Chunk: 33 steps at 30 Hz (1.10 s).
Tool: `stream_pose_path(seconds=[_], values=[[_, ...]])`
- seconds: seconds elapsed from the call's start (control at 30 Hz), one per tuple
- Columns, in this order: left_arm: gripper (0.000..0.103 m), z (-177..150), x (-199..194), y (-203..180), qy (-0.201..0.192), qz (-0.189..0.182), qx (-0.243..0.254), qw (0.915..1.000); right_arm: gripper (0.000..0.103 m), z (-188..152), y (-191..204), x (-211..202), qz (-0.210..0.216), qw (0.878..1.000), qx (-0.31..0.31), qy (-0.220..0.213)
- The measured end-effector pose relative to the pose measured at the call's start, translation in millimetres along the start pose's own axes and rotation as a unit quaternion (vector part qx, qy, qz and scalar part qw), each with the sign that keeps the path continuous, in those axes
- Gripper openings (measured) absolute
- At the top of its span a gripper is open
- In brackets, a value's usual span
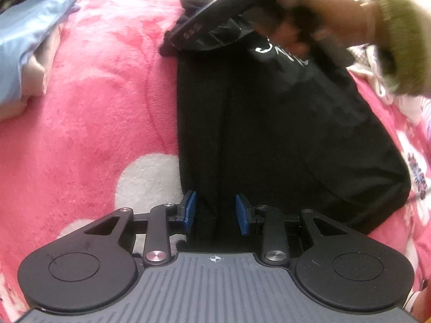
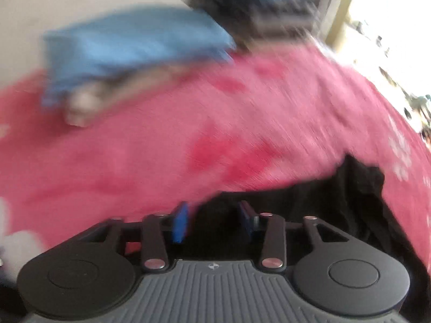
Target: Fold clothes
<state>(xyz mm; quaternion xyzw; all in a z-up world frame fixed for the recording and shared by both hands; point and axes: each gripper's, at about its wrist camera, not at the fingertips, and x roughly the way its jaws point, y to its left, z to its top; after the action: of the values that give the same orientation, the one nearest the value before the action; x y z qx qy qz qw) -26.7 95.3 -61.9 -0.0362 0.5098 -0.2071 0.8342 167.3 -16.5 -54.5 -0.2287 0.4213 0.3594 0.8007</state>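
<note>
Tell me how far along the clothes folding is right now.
Partway. Done: a folded stack topped by a blue piece sits on the pink blanket. In hand: the black shirt lies in a long strip, sides seemingly folded in; the left gripper is open over its near end, the right gripper is at its far end, blurred. Left: folding the strip across, and more clothes wait at right.
</note>
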Motion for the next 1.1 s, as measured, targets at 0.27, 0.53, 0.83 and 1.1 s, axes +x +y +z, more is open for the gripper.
stream_pose_path(seconds=[0.27, 0.53, 0.83, 1.1], values=[[0.031, -7.4, -2.3, -1.1, -0.008, -0.01, 0.004, 0.9999, 0.005, 31.2, -115.0, -53.8, 0.1, 0.943, 0.292, -0.128], [0.031, -12.4, -7.0, 2.3, -0.001, -0.022, 0.004, 0.9998, 0.005, 78.7, -154.3, -52.6, 0.175, 0.883, 0.382, -0.208], [0.031, -18.1, -9.3, 8.5, 0.007, -0.039, -0.013, 0.9991, 0.005, 117.7, -150.6, 4.8, 0.199, 0.866, 0.416, -0.195], [0.031, -20.6, -8.1, 7.8, 0.015, -0.043, -0.018, 0.9988, 0.009, 142.2, -123.2, 76.2, 0.222, 0.878, 0.41, -0.11]])
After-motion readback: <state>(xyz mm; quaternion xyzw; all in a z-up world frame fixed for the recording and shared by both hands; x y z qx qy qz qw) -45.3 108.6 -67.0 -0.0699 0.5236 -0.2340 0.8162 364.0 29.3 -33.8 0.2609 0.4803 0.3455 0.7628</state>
